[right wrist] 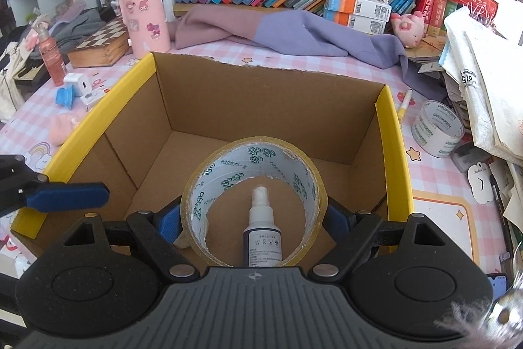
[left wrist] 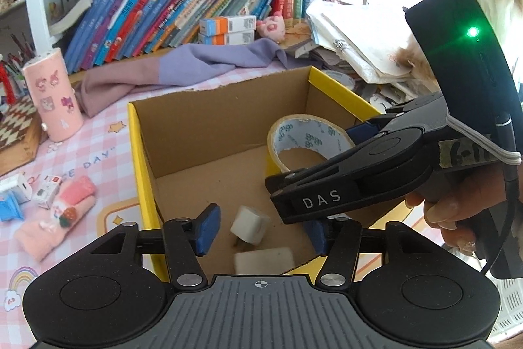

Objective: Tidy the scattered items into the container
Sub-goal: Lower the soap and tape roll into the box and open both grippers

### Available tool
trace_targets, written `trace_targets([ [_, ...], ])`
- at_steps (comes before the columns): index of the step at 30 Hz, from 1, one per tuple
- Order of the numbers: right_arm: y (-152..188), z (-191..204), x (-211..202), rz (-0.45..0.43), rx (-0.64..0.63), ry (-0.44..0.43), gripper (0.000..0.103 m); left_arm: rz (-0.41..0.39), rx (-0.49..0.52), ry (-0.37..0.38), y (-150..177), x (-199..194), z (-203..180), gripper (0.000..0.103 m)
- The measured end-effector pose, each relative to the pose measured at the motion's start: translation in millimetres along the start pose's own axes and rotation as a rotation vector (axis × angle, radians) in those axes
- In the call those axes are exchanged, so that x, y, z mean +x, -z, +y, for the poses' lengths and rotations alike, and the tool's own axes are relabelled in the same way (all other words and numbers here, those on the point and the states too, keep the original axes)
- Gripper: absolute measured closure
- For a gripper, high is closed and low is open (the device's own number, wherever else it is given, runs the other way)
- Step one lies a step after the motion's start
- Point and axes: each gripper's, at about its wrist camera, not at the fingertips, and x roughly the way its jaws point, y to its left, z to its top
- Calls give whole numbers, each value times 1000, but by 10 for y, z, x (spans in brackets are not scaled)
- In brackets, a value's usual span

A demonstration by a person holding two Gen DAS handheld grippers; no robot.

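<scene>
Left wrist view: the left gripper (left wrist: 261, 233) hangs over the open cardboard box with yellow outer walls (left wrist: 140, 172), its blue pads apart and gripping nothing. Below them, on the box floor, lie a small white cube-shaped charger (left wrist: 250, 224) and a white rectangular block (left wrist: 264, 260). The right gripper (left wrist: 330, 165) reaches in from the right, carrying a yellowish roll of packing tape (left wrist: 302, 141) inside the box.

Right wrist view: the right gripper's pads press both sides of the tape roll, held upright above the box floor. A white spray bottle (right wrist: 262, 231) shows through its ring
</scene>
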Motion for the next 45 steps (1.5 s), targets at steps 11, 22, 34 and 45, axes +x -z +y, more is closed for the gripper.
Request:
trace_targets([
  [11,24,-22,-62,-40,54,-5,18,-57,-23,-50,47,-263,46,30],
  [22,14,105,-277,-103,40,-2,16,-111,-56,-69,128,-546,101,26],
  [34,143,257,-595,-142,58,24,16,-149,-89,-44,279,-836,149,24],
  [45,323,476,-908,-188,95,116,16,-171,-94,-13,443,-1060,292,24],
])
